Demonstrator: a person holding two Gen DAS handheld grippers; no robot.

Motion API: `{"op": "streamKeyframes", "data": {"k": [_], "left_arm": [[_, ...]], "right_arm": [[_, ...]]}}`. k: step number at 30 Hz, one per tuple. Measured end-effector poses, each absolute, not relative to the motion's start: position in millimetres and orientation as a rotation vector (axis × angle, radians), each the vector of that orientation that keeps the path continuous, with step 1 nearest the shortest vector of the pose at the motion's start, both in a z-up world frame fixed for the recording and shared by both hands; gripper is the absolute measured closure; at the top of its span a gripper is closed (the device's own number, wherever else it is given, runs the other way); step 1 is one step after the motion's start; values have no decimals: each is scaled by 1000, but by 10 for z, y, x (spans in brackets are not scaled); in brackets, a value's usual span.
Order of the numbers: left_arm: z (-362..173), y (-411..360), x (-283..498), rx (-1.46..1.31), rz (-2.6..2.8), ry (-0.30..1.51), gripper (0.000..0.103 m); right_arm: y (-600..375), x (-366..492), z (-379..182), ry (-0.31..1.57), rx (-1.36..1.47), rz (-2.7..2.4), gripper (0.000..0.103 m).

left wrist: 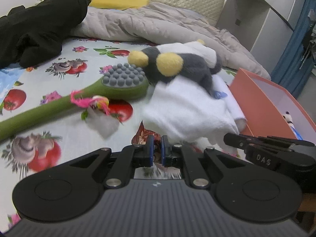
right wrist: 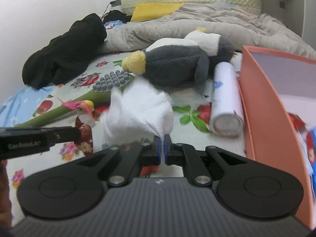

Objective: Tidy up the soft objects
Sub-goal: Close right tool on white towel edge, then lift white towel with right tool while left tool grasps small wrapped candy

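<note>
Bed with a fruit-print sheet, beige quilt bunched at the head end. Orange box along one side edge. White towel lifted mid-bed, corner pinched by the right gripper. Left gripper is clamped on a reddish patterned pouch; its side reads "GenRobot.AI".

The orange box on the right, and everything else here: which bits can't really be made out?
- Orange box: in both views the frame edge cuts it off, and its wall hides most of the contents.
- White towel: motion-blurred in the right wrist view.
- Red patterned wrapper: left gripper covers its lower part.
- Penguin plush: face turned away in both views.
</note>
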State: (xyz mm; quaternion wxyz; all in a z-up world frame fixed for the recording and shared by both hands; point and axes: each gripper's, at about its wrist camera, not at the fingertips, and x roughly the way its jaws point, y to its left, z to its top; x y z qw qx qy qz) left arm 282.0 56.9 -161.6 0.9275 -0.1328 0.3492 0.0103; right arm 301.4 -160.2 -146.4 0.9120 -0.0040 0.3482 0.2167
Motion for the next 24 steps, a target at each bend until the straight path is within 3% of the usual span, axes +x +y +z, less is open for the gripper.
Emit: {"op": "streamKeyframes", "data": {"k": [19, 20, 21, 22, 23, 24], "left_arm": [[-1657, 374, 1942, -304, 5, 799, 93], [-1677, 387, 1942, -315, 20, 811, 93], [-1696, 413, 1938, -333, 32, 818, 86], [-1716, 434, 1926, -349, 32, 822, 79], [-1728, 448, 1926, -357, 28, 824, 60], [-1739, 451, 1924, -359, 30, 830, 53]], "right_arm": [[-1924, 1904, -1577, 849, -12, 445, 94], [-1931, 1877, -1583, 842, -20, 441, 90], [-1936, 1856, -1584, 834, -35, 434, 86], [-1939, 1842, -1579, 828, -46, 429, 68], [-1944, 1832, -1565, 823, -54, 421, 52], [-1951, 1818, -1539, 815, -60, 416, 47]]}}
